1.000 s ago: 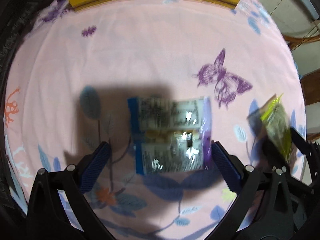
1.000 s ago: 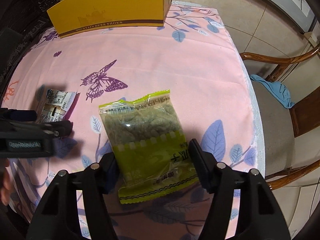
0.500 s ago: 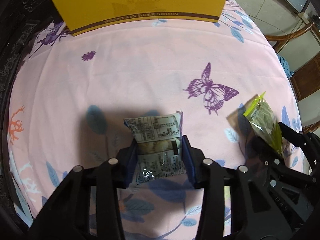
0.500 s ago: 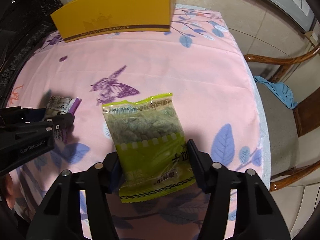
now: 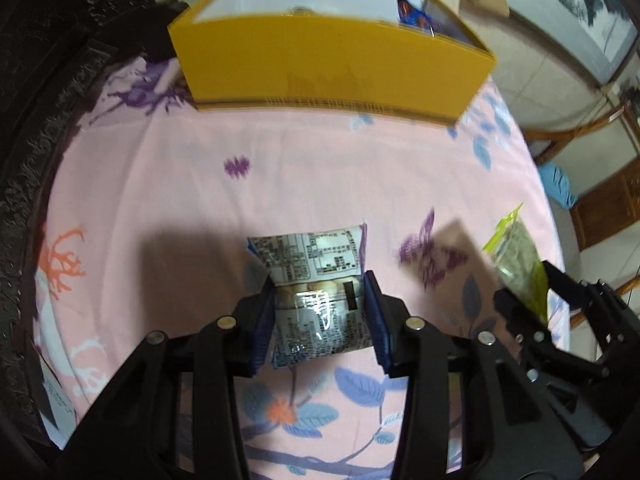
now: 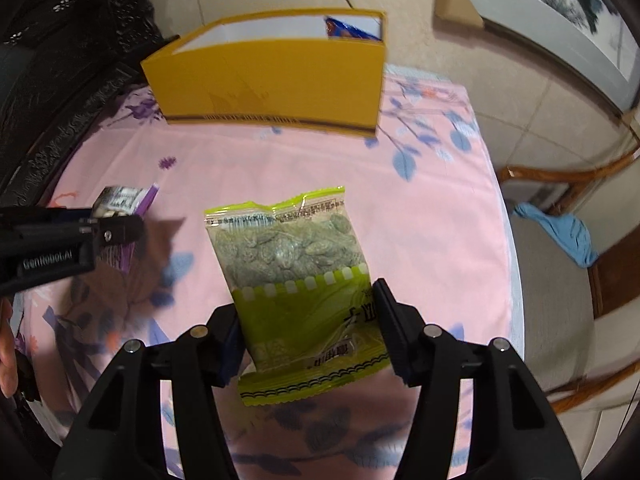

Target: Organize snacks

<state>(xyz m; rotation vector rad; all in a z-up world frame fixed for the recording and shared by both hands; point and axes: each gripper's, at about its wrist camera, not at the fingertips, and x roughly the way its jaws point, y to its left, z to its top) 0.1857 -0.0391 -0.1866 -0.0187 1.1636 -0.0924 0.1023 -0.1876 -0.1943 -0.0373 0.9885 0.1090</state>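
My left gripper [image 5: 319, 284] is shut on a silver snack packet [image 5: 312, 276] with printed text, held up above the pink cloth. My right gripper [image 6: 308, 292] is shut on a green packet of seeds [image 6: 296, 268], also lifted off the table. In the left wrist view the green packet [image 5: 520, 256] and the right gripper show at the right edge. The right wrist view has the silver packet [image 6: 120, 200] at its left, in the left gripper. An open yellow box [image 5: 332, 68] stands at the far end of the table, with a blue wrapper [image 5: 416, 16] inside at its right end.
The table wears a pink tablecloth [image 5: 280, 192] with butterfly and leaf prints. Dark carved furniture [image 5: 44, 92] runs along the left. A wooden chair [image 6: 568, 264] with a blue cloth [image 6: 560, 232] on its seat stands at the right. A hand [image 6: 8, 344] shows at the left edge.
My left gripper closed on the silver packet and lifted it off the cloth. My right gripper rose with the green packet. Both views now reach the yellow box's open top.
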